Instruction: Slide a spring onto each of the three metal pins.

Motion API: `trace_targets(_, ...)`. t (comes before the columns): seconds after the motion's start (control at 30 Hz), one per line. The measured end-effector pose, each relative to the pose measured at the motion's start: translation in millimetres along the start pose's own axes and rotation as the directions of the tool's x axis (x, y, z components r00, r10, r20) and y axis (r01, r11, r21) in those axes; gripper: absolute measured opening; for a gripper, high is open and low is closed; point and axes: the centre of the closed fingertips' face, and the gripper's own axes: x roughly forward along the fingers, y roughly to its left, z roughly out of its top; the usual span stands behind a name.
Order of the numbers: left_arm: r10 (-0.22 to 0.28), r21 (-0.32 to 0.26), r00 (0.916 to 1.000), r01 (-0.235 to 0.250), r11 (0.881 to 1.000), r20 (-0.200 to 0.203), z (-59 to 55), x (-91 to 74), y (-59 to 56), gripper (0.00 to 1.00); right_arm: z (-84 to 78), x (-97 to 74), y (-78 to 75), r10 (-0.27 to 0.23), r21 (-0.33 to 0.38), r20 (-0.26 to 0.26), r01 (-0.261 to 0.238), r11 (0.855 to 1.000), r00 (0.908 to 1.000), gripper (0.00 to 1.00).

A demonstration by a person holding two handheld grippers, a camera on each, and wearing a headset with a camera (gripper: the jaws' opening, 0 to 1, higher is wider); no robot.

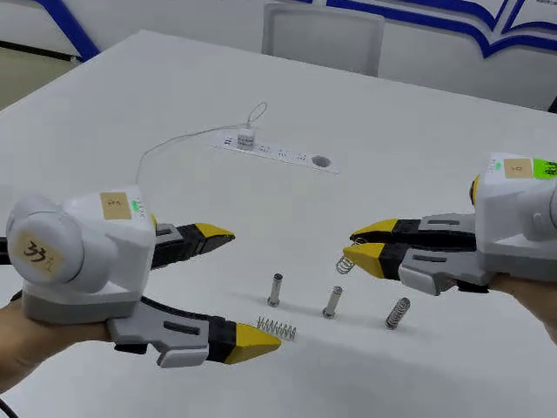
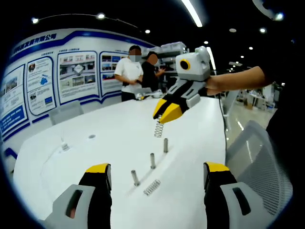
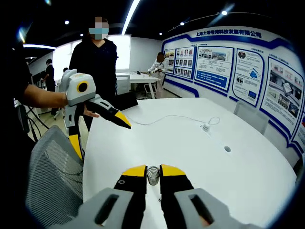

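Observation:
Two bare metal pins (image 1: 275,289) (image 1: 332,301) stand upright on the white table (image 1: 174,104). A third pin (image 1: 398,313) to their right looks wrapped in spring coils. One loose spring (image 1: 277,327) lies flat in front of the pins. My right gripper (image 1: 355,245) is shut on another spring (image 1: 345,263), which hangs from its tips above and right of the middle pin; that spring (image 3: 152,175) sits pinched between the yellow tips. My left gripper (image 1: 244,287) is open, left of the pins, its lower tip near the loose spring (image 2: 152,187).
A white plug with a thin cable (image 1: 246,138) and a flat plate with a round hole (image 1: 321,161) lie farther back on the table. A grey chair (image 1: 322,35) stands at the far edge, a mesh chair (image 3: 52,171) beside the table. People stand in the background.

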Motion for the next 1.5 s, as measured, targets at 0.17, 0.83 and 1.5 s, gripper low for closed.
trace_targets(0.17, 0.029, -0.017, 0.9996, -0.029, 0.999, 0.000, -1.8, -3.4, 7.0, 0.87, -8.9, 3.7, -7.1, -0.021, 0.014, -0.024, 0.022, 1.000, 0.9995, 0.10)
trace_targets(0.83, 0.094, -0.065, 0.9948, -0.096, 0.993, -0.039, -19.4, -9.6, 22.2, 1.00, -49.7, 30.6, -27.3, -0.054, 0.091, -0.118, 0.065, 0.994, 0.9915, 0.11)
trace_targets(1.5, 0.115, -0.100, 0.9907, -0.122, 0.987, -0.073, -36.1, -13.6, 30.5, 1.00, -70.9, 48.6, -25.2, -0.031, 0.120, -0.170, 0.052, 0.991, 0.9849, 0.11)
